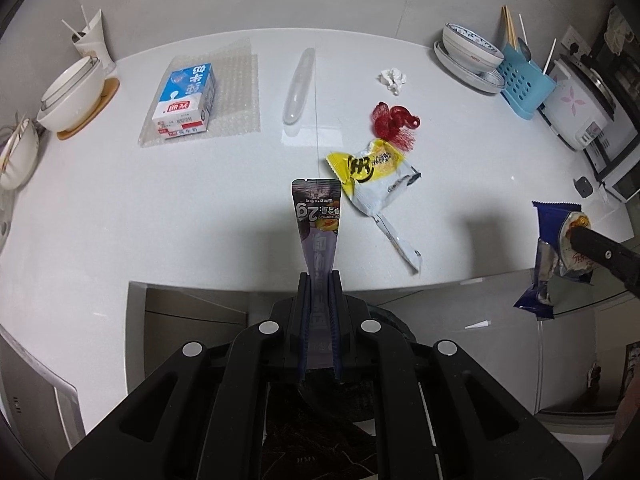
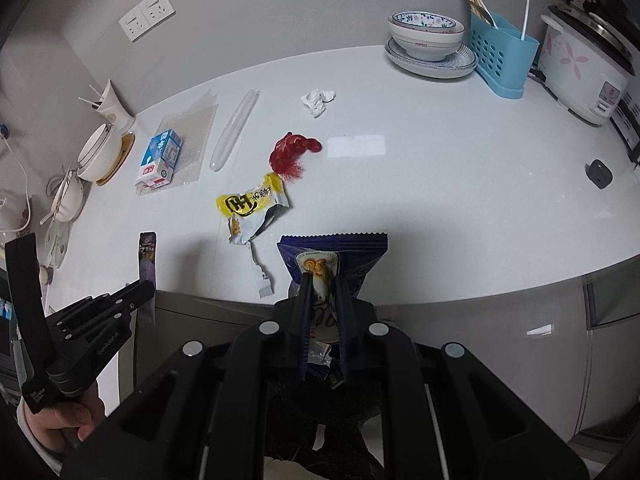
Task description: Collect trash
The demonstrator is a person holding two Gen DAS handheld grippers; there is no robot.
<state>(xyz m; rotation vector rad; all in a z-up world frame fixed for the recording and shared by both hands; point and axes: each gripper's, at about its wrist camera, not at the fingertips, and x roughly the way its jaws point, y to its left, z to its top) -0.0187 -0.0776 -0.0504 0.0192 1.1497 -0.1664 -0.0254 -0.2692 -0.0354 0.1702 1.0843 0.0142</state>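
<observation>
**Holding two wrappers off the counter's front edge**

A purple sachet [image 1: 317, 220] is clamped between the jaws of the left gripper [image 1: 319, 280]. A blue snack bag [image 2: 340, 256] is pinched by the right gripper [image 2: 323, 280]. A yellow wrapper [image 1: 370, 176], red netting [image 1: 394, 122] and crumpled tissue [image 1: 393, 79] are left lying on the white counter [image 1: 160, 200].

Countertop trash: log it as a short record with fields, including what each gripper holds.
left gripper: shut on purple sachet
right gripper: shut on blue snack wrapper
left on countertop: yellow wrapper, red mesh net, crumpled tissue, milk carton on bubble wrap
</observation>
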